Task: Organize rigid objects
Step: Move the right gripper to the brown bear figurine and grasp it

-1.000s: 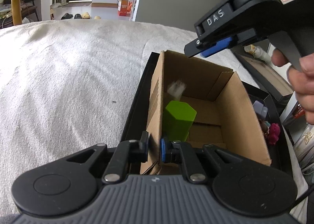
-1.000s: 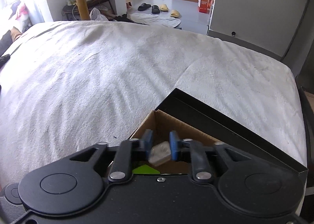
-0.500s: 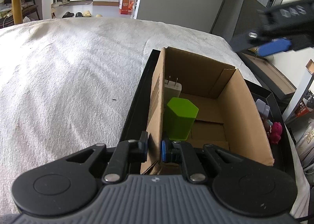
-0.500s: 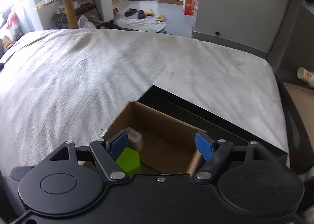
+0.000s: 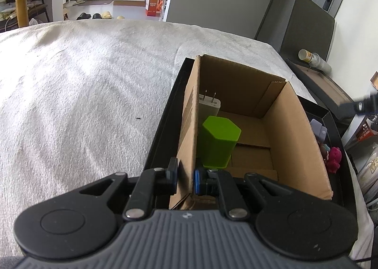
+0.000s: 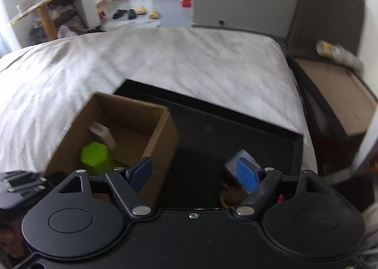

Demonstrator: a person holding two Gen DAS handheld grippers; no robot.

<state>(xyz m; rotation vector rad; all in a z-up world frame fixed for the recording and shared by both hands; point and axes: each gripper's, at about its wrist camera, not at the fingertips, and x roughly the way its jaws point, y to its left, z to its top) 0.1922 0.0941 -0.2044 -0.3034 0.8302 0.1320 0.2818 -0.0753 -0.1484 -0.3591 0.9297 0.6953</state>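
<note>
Downward-tilted, the left hand-held gripper [image 5: 185, 179] clamps the cardboard box [image 5: 293, 141] wall; the right hand-held gripper [image 6: 193, 174], empty, jaws opening, hangs beside that box, right of the green block [image 6: 94, 153].

Left wrist view: sits low and close at the near left wall of the cardboard box [image 5: 293, 127], facing along it across the bed [image 5: 82, 85].
Right wrist view: higher, looks steeply down at the black tray [image 6: 212, 132], blurred.
Shared: box, green block [image 5: 218, 142], white charger [image 5: 209, 106], tray, bed.
</note>
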